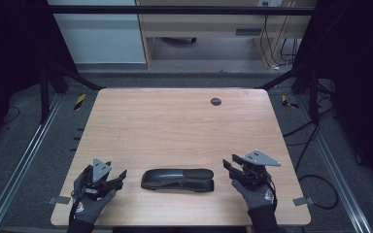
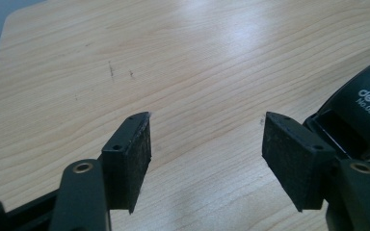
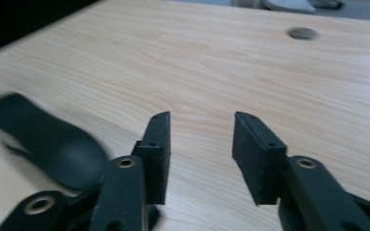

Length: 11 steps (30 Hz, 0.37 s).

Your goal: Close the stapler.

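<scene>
A black stapler [image 1: 178, 179] lies lengthwise on the wooden table [image 1: 175, 126], near its front edge. My left gripper [image 1: 121, 175] rests just left of the stapler's end, jaws open with only bare wood between them [image 2: 206, 149]; the stapler's printed end [image 2: 361, 115] lies past the right pad. My right gripper [image 1: 229, 167] sits a little right of the stapler, apart from it. Its jaws stand open and empty [image 3: 201, 149], and the stapler [image 3: 48, 139] lies blurred to their left.
A round cable hole [image 1: 216, 101] is set in the table at the back right, also seen as a grey disc [image 3: 302, 32]. Dark floor, metal rails and cables surround the table. A desk stands behind it.
</scene>
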### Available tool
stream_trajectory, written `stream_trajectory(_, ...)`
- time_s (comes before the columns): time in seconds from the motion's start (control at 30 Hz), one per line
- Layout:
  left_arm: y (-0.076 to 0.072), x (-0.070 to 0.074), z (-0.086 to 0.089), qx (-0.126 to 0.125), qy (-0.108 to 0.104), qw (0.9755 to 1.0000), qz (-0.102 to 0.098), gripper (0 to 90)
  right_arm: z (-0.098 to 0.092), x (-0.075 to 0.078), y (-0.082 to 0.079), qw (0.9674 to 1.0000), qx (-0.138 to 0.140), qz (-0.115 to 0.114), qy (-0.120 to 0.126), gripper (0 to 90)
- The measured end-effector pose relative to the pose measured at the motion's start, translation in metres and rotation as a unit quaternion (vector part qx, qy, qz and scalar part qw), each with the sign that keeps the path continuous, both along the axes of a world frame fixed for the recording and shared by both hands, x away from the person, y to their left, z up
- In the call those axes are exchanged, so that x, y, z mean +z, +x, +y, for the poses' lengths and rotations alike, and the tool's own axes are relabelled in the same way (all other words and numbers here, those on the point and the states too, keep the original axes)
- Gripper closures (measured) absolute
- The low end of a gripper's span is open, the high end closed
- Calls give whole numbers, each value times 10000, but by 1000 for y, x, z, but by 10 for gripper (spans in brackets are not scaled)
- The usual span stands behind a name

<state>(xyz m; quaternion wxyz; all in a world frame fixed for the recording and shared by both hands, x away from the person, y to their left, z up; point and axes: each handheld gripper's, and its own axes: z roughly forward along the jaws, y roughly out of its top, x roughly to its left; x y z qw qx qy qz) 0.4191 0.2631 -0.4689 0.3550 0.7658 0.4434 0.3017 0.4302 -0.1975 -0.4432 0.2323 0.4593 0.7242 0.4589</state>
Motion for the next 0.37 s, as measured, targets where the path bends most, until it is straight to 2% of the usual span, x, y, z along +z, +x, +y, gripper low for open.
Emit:
stream_trajectory(0.1, 5, -4, 6, 63, -81, 9999, 127, 322, -18, -11, 5, 9995, -248, 139, -118, 516)
stream_trajectory(0.13, 5, -4, 6, 63, -81, 9999, 127, 316, -18, -11, 5, 9995, -248, 139, -118, 516)
stream_trajectory(0.17, 7, -6, 8, 82, -64, 9997, 206, 308, -27, -17, 9, 9988, -382, 250, -202, 502)
stream_trajectory(0.27, 10, -8, 12, 142, -78, 9996, 252, 293, -39, -23, 13, 9973, -509, 390, -364, 491)
stream_trajectory(0.37, 12, -8, 15, 200, -90, 9994, 270, 283, -47, -27, 15, 9959, -616, 525, -412, 493)
